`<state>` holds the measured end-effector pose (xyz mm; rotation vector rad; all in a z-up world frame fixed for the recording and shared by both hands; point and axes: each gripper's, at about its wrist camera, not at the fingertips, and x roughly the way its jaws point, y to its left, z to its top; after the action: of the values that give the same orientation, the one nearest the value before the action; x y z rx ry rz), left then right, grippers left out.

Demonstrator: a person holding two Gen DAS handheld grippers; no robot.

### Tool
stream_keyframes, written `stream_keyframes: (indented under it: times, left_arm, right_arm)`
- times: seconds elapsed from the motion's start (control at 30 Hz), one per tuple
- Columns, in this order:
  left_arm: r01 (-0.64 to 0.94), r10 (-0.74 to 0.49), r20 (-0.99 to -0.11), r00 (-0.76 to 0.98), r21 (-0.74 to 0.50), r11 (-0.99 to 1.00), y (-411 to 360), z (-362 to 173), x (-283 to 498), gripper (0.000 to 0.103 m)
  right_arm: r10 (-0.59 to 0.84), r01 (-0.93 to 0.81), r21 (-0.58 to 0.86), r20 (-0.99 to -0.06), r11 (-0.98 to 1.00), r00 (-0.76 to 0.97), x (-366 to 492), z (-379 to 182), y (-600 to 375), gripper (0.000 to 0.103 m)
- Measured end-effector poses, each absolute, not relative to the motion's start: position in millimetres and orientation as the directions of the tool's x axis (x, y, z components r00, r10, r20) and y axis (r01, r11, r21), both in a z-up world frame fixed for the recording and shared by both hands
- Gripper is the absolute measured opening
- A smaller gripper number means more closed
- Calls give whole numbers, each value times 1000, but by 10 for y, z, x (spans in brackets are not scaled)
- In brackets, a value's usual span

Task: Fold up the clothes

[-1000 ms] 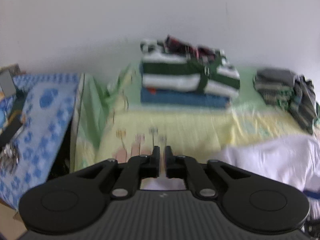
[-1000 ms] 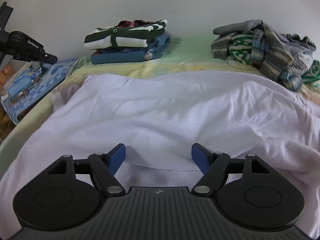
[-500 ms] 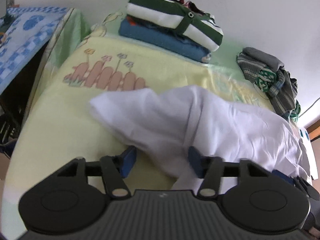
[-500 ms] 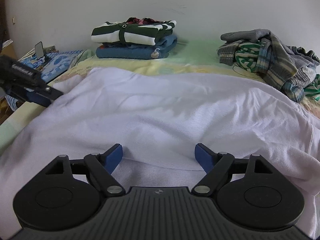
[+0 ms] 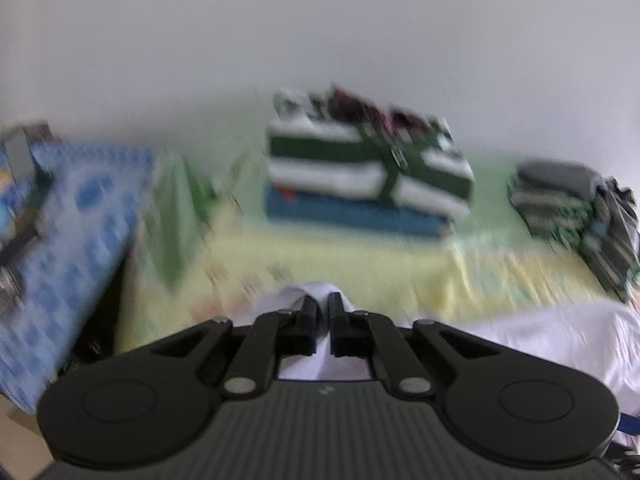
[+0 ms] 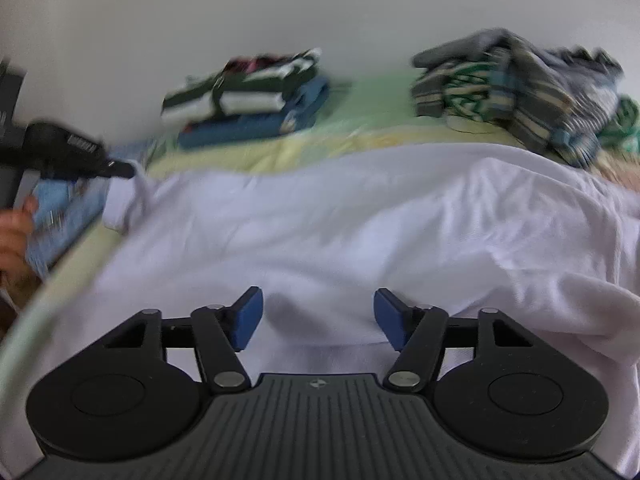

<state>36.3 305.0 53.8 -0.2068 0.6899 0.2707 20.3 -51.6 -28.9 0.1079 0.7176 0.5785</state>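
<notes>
Clenched on a pinch of cloth, the left gripper point(image 5: 323, 314) shows in the left wrist view with its jaws all but together and a nub of the white garment point(image 5: 552, 332) bulging up between and ahead of them. From there the cloth trails off toward four o'clock. Beyond it the yellow-green bedspread point(image 5: 360, 264) lies bare up to the folded stack point(image 5: 368, 176) at twelve o'clock, with the loose pile of unfolded clothes point(image 5: 580, 208) at two o'clock. At nine o'clock the bed's edge drops away beside a blue patterned cloth point(image 5: 80, 220). This view is smeared with motion.

Across in the right wrist view, the right gripper point(image 6: 318, 316) has its blue pads wide apart and closing, with the garment spread under and between them but not yet pressed. The left gripper appears at nine o'clock holding a corner or sleeve end of the garment, a hand point(image 6: 16, 236) behind it.

I judge the step to be taking hold of the garment's near edge with both tools before a fold. The next move calls for the right jaws to finish closing on cloth. Open bedspread toward twelve o'clock gives room to carry the fold; the stack and pile bound it, and the bed's edge at nine o'clock is close.
</notes>
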Motion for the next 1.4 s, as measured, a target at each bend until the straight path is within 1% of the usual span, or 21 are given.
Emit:
stream_keyframes:
  times: [0.17, 0.27, 0.4, 0.53, 0.63, 0.7, 0.73, 0.8, 0.87, 0.93, 0.97, 1.03, 1.07, 1.1, 1.13, 1.17, 1.2, 1.27, 1.3, 1.37, 1.4]
  left_arm:
    - [-334, 248, -640, 727, -13, 943, 3274, 665, 430, 1]
    - [-331, 268, -699, 663, 48, 942, 3314, 418, 482, 2]
    - [-324, 281, -770, 573, 102, 941, 3333, 1, 454, 5]
    - [-333, 306, -773, 556, 130, 934, 3367, -74, 287, 27]
    - [-357, 344, -768, 541, 161, 920, 3456, -9, 181, 36]
    - [-374, 366, -763, 533, 175, 911, 3518, 62, 130, 35]
    - [-383, 377, -760, 529, 182, 906, 3549, 97, 104, 30]
    - [-363, 339, -747, 572, 140, 921, 3516, 241, 84, 29]
    - [-273, 270, -734, 623, 119, 955, 3331, 368, 175, 36]
    - [-168, 220, -726, 651, 145, 975, 3055, 388, 332, 75]
    - [-117, 192, -726, 661, 153, 981, 2914, 362, 423, 79]
    - [-28, 147, -733, 664, 172, 985, 2663, 285, 615, 78]
    - [1, 141, -744, 653, 187, 982, 2572, 217, 724, 77]
    - [30, 135, -755, 642, 200, 979, 2482, 148, 833, 73]
    - [57, 118, -771, 626, 196, 979, 2423, 81, 935, 71]
    - [80, 96, -790, 606, 180, 980, 2393, 18, 1027, 70]
    - [98, 83, -803, 591, 174, 980, 2371, -31, 1096, 68]
    - [133, 73, -811, 581, 182, 974, 2320, -93, 1161, 64]
    - [147, 70, -813, 578, 188, 971, 2293, -116, 1171, 60]
    - [172, 62, -810, 583, 198, 965, 2244, -130, 1139, 49]
    - [183, 63, -807, 587, 208, 961, 2218, -132, 1115, 39]
  right_arm:
    - [562, -447, 340, -508, 827, 653, 284, -67, -732, 65]
    - [521, -444, 276, -512, 853, 683, 376, -7, -775, 65]
    - [461, -395, 244, -559, 886, 689, 660, -13, -922, 65]
    - [375, -333, 185, -591, 925, 714, 978, 25, -1123, 65]
    - [327, -297, 154, -606, 942, 725, 1219, 49, -1266, 65]
    - [292, -291, 108, -629, 951, 720, 1357, 22, -1282, 65]
    - [289, -301, 91, -631, 949, 720, 1410, 1, -1273, 65]
    - [290, -323, 67, -637, 944, 714, 1508, -55, -1239, 65]
    - [312, -359, 66, -655, 931, 689, 1599, -127, -1173, 65]
    - [353, -411, 82, -678, 908, 645, 1682, -199, -1082, 65]
    - [369, -438, 80, -684, 895, 629, 1703, -229, -1025, 65]
    - [373, -460, 73, -704, 885, 605, 1729, -257, -947, 64]
    - [373, -469, 70, -714, 880, 593, 1742, -269, -909, 54]
    - [373, -478, 67, -723, 876, 581, 1755, -282, -872, 46]
    - [390, -492, 79, -723, 867, 570, 1757, -275, -861, 31]
    - [397, -503, 75, -719, 861, 570, 1743, -255, -854, 21]
    - [401, -514, 69, -715, 855, 572, 1726, -233, -847, 18]
    - [401, -530, 32, -694, 848, 598, 1657, -164, -841, 7]
    - [406, -531, 29, -681, 847, 610, 1630, -129, -854, 5]
    - [422, -534, 29, -651, 845, 631, 1573, -62, -895, 2]
    - [433, -538, 31, -633, 843, 642, 1541, -32, -921, 2]
